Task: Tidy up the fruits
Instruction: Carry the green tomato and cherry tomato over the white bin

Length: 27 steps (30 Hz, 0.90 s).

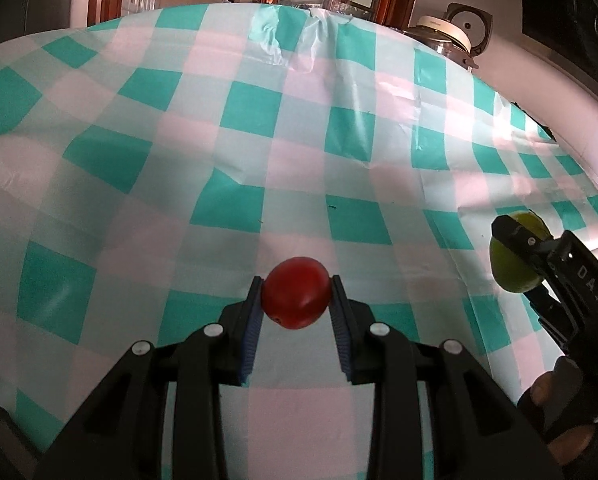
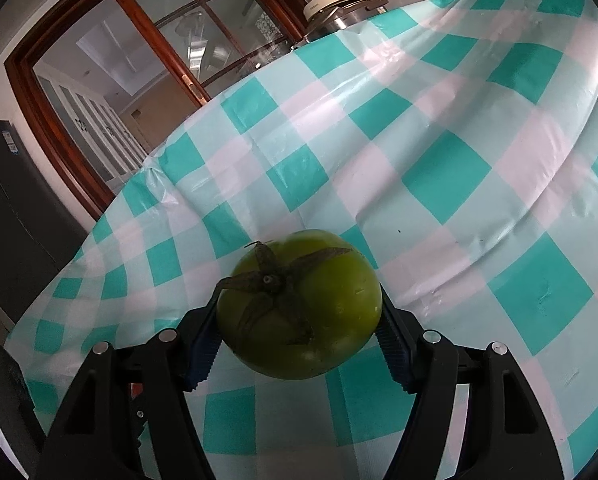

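Gripping one fruit each: red fruit (image 1: 295, 298), green fruit (image 2: 303, 304).

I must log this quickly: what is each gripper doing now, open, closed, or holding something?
Left gripper: closed on the red fruit.
Right gripper: closed on the green fruit.

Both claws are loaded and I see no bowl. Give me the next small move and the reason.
Probably lower the left claw and set the red fruit on the checked cloth. Both claws are shut on fruit, the right claw on the green one, and no container shows, so bare cloth is the only visible landing spot.
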Tool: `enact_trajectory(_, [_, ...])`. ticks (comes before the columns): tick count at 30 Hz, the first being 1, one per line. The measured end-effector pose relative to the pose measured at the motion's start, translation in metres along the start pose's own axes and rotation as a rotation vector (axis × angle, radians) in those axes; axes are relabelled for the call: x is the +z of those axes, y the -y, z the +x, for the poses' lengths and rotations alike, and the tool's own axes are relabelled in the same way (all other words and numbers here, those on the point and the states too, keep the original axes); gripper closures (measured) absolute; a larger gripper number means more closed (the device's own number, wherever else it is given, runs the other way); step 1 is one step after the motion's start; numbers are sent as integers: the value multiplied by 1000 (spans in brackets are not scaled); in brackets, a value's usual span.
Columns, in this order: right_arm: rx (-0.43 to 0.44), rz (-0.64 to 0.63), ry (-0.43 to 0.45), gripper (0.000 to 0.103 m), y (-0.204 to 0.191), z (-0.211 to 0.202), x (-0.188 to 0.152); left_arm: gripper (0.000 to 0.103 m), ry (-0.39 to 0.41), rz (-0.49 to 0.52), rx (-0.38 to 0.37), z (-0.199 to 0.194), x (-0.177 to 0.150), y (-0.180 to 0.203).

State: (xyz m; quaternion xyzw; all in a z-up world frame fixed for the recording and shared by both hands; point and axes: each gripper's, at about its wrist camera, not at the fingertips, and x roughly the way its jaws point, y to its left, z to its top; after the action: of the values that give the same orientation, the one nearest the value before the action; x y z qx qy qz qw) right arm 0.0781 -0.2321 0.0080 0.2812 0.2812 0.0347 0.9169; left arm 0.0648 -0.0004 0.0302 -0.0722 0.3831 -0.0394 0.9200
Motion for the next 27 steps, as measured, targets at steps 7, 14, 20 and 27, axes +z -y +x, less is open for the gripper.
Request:
enact_trajectory(7, [2,46,-36,36,6,-29,-13,70,25,15,-8,-27,-9,-2])
enact_trajectory(14, [-24,13,-10,36,23,-141,-56,70,42,108,-47,-88,-68,13])
enact_trajectory(20, [-55,-59,13,36,41,-222,-76,70,34,218,-87,-123,-111,41])
enact_trajectory(27, [-72,-112,19,36,72,-284,-93,70,48,324,-115,-150,-132,75])
